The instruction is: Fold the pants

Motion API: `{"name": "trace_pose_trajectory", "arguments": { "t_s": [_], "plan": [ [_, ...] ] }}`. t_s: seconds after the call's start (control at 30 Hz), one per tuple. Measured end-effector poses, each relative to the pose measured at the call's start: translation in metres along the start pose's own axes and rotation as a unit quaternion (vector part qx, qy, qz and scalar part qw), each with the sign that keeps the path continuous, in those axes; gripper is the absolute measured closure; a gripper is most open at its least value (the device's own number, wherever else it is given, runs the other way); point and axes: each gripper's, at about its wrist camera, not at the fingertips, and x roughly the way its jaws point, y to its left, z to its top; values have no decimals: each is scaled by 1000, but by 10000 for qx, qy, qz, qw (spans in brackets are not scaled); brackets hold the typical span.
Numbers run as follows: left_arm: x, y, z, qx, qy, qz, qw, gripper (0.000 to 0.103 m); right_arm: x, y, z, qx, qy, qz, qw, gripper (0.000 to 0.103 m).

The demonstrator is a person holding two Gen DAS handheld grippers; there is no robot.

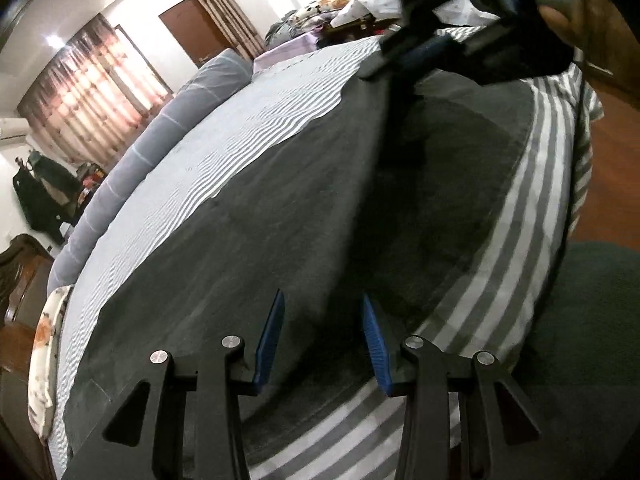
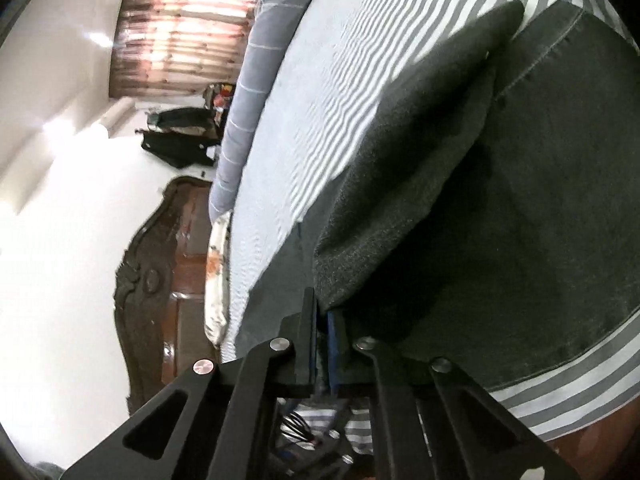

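Note:
Dark grey pants [image 1: 304,208] lie spread on a bed with a grey-and-white striped sheet [image 1: 240,132]. My left gripper [image 1: 323,300] is open and empty, its blue pads just above the pants near the bed's near edge. My right gripper [image 2: 323,312] is shut on an edge of the pants [image 2: 400,184] and holds that layer lifted, folded over the rest of the cloth. In the left wrist view the right gripper [image 1: 384,64] shows blurred at the top, over the far end of the pants.
A long grey bolster [image 1: 160,136] lies along the far side of the bed. Piled clothes [image 1: 320,12] sit at the bed's far end. A wooden headboard [image 2: 160,264] and a floral pillow [image 2: 218,272] are at the other end. Curtains [image 1: 92,92] hang behind.

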Motion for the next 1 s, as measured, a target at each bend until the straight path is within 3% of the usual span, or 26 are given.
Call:
{"name": "trace_pose_trajectory", "arguments": {
  "t_s": [0.23, 0.27, 0.3, 0.33, 0.4, 0.53, 1.0],
  "plan": [
    [11, 10, 15, -283, 105, 292, 9991, 62, -3, 10, 0, -82, -51, 104, 9999, 97],
    [12, 12, 18, -283, 107, 378, 9988, 70, -4, 10, -1, -48, -62, 139, 9999, 97],
    [13, 14, 21, -273, 104, 343, 9990, 96, -5, 8, -2, -23, -76, 170, 9998, 96],
    [15, 16, 23, -251, 183, 266, 9992, 100, -6, 6, -3, -7, -100, 179, 9998, 94],
    [15, 21, 26, -319, 212, 246, 9990, 100, -7, -1, -3, 88, -147, 224, 9996, 93],
    [2, 29, 29, -496, 105, 194, 9985, 100, -9, -20, 3, 489, -395, 418, 9971, 82],
    [-6, 44, 37, -667, 82, 187, 9976, 100, -37, -79, 33, 1384, -1374, 332, 9802, 80]
  ]
}}
